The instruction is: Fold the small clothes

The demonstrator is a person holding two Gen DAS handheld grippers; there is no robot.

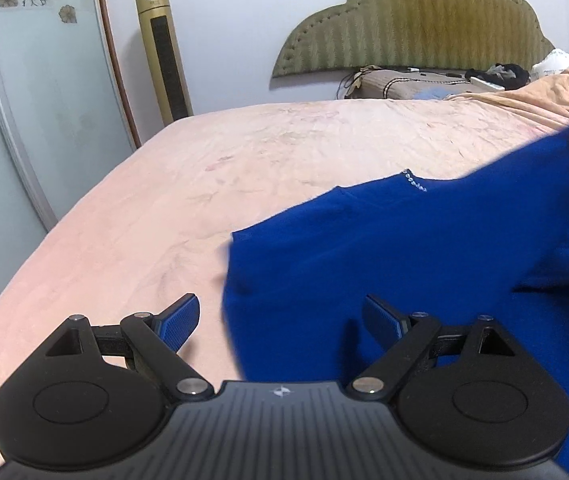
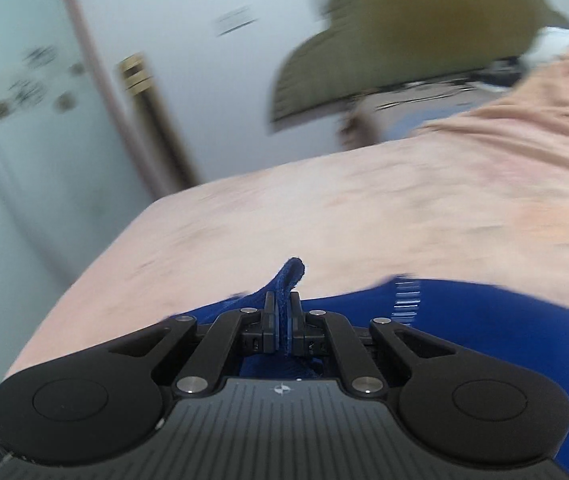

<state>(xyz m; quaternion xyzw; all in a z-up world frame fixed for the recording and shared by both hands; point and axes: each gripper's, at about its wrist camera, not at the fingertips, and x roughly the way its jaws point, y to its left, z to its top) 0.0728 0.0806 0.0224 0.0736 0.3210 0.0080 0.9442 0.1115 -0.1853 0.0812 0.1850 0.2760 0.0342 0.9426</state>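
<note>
A royal blue garment (image 1: 384, 256) lies on the pink bedspread (image 1: 244, 152), with a small row of sparkling stones near its far edge. Its right part rises as a taut flap toward the upper right of the left wrist view. My left gripper (image 1: 280, 316) stands wide open just above the garment's near left edge, one finger over the bedspread, the other over the cloth, nothing between them. In the blurred right wrist view my right gripper (image 2: 283, 300) is shut on a pinched fold of the blue garment (image 2: 464, 320), which pokes up past the fingertips.
A padded olive headboard (image 1: 416, 28) and pillows (image 1: 400, 82) stand at the far end of the bed. A gold tower fan (image 1: 164, 52) stands against the wall by a glass sliding door (image 1: 24, 100). A bunched peach blanket (image 1: 544, 92) lies at the far right.
</note>
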